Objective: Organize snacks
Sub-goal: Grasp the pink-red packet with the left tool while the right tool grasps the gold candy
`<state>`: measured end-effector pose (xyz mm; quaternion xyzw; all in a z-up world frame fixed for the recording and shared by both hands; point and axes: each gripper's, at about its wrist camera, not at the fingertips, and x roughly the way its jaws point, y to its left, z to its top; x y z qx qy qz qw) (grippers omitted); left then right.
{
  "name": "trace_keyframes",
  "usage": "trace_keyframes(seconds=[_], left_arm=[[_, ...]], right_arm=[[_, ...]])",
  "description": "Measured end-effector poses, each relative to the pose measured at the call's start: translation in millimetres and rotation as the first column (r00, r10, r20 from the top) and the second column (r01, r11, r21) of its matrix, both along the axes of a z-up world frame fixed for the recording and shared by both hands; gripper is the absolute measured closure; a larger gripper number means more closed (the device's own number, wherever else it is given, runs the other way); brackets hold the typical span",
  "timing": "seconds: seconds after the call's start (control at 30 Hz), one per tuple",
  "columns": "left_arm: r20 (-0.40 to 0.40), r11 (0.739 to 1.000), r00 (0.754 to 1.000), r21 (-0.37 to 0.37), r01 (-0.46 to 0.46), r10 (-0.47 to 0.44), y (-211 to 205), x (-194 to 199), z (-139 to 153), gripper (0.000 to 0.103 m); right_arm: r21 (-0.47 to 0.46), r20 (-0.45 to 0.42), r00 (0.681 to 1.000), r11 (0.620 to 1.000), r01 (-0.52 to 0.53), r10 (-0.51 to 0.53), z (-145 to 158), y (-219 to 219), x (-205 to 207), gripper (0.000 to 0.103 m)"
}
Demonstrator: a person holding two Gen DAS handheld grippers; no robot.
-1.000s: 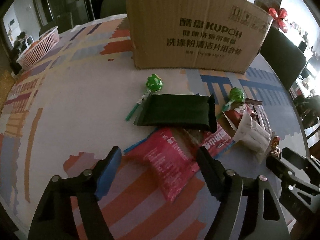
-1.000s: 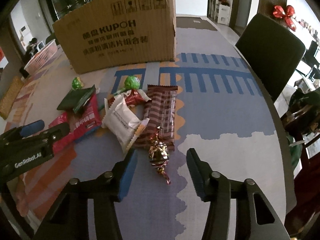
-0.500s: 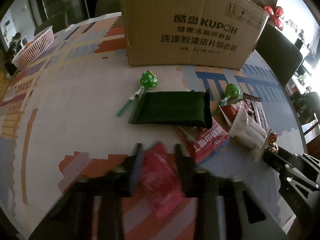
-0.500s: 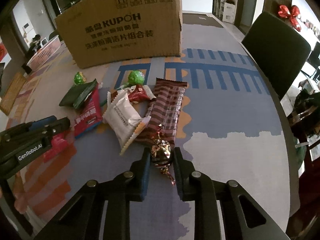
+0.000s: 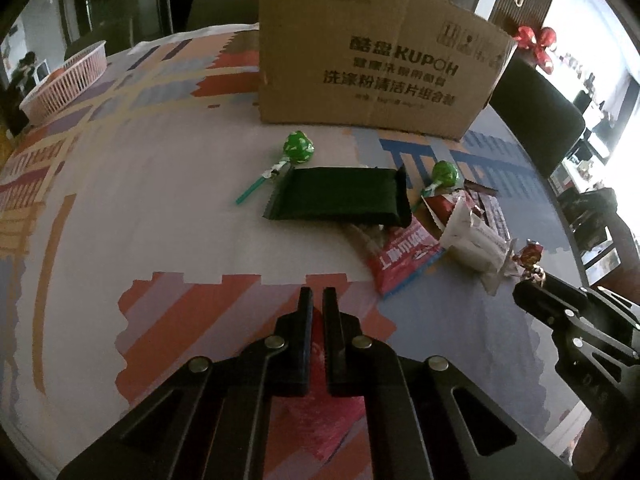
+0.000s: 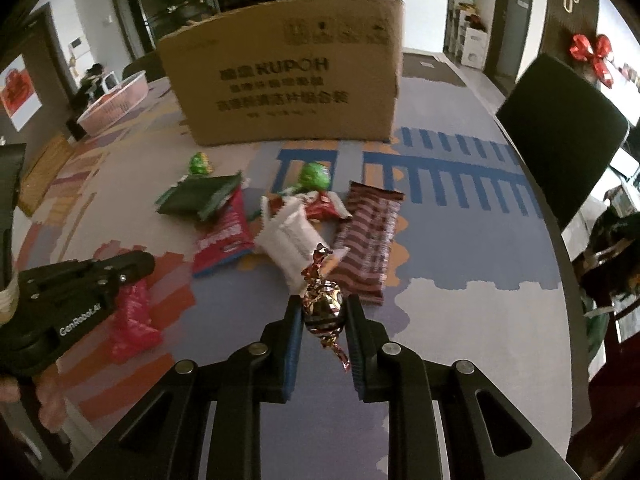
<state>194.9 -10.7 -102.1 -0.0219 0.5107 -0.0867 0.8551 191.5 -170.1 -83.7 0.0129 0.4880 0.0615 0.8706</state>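
My left gripper (image 5: 317,300) is shut on a pink-red snack packet (image 5: 332,416), which hangs below its jaws; the right wrist view shows that packet (image 6: 134,326) under the left gripper (image 6: 144,264). My right gripper (image 6: 323,308) is shut on a shiny foil-wrapped candy (image 6: 323,306), lifted a little off the table. On the table lie a dark green packet (image 5: 340,198), two green lollipops (image 5: 298,148) (image 5: 445,174), a red packet (image 5: 404,258), a white packet (image 6: 290,240) and a brown striped bar (image 6: 368,244).
A big cardboard box (image 5: 372,64) stands upright behind the snacks. A pink basket (image 5: 66,80) sits at the far left of the patterned tablecloth (image 5: 140,200). A dark chair (image 6: 560,132) stands at the right table edge.
Both grippers closed: the left on the pink-red packet, the right on the foil candy. Both have since lifted slightly with their snacks.
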Motion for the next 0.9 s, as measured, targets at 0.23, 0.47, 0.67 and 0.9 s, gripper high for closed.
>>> trace_keyframes(seconds=[0.23,0.47,0.67,0.9], left_arm=[[0.006,0.999,1.000,-0.037,0.001,-0.001,9,-7,6,0.097],[0.008,1.000,1.000,-0.025,0.012,-0.012,15,-25,18,0.067],[-0.038,0.996,0.998,-0.066,-0.056,0.053,24,-44,20,0.054],[-0.119,0.984,0.981,-0.079,-0.160,0.150,21,-39,5,0.052]], right_arm=[[0.015,0.013,0.999,0.999,-0.041,0.041,6,14,-4,0.081],[0.044,0.020,0.997,0.997,-0.071,0.070,10,18,-8,0.081],[0.052,0.038,0.993,0.992,-0.117,0.115,16,26,-15,0.081],[0.063,0.027,0.989,0.987,-0.148,0.147,12,29,-15,0.081]])
